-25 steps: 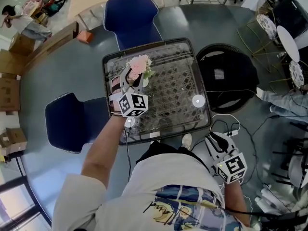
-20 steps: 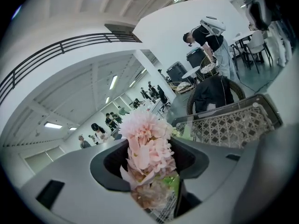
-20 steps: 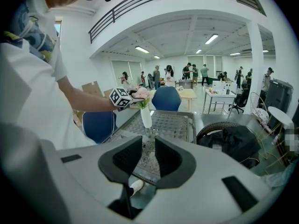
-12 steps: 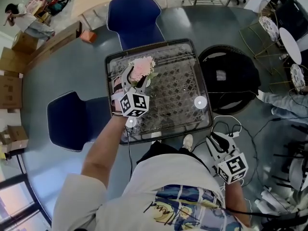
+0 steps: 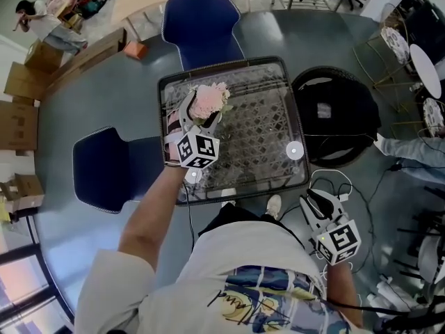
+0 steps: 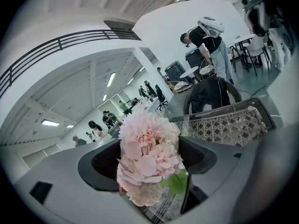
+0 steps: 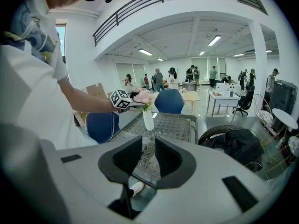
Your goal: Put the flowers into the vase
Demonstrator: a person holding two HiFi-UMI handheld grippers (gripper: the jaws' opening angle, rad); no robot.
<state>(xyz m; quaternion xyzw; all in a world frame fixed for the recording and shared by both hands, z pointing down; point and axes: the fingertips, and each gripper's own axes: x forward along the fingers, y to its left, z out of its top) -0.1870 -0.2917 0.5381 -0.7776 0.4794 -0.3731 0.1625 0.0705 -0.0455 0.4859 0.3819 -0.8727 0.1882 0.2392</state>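
Observation:
Pink flowers (image 5: 209, 101) stand upright in a small white vase (image 7: 147, 118) on the glass-topped wicker table (image 5: 268, 89), near its far left part. My left gripper (image 5: 202, 115) reaches in from the near side with its jaws either side of the blooms (image 6: 147, 158). Those jaws have just been opening, and gaps show between the pads and the petals. My right gripper (image 5: 316, 202) hangs low off the table's near right corner, jaws a little apart, with nothing between them (image 7: 148, 146).
A small white disc (image 5: 295, 150) lies on the table's right side. Two blue chairs (image 5: 204, 28) (image 5: 110, 167) stand at the far and left sides. A round black seat with dark cloth (image 5: 335, 113) is to the right, cables (image 5: 332, 184) on the floor.
The left gripper's jaws have spread wider around the flowers, which stay in the vase. The right gripper has kept still.

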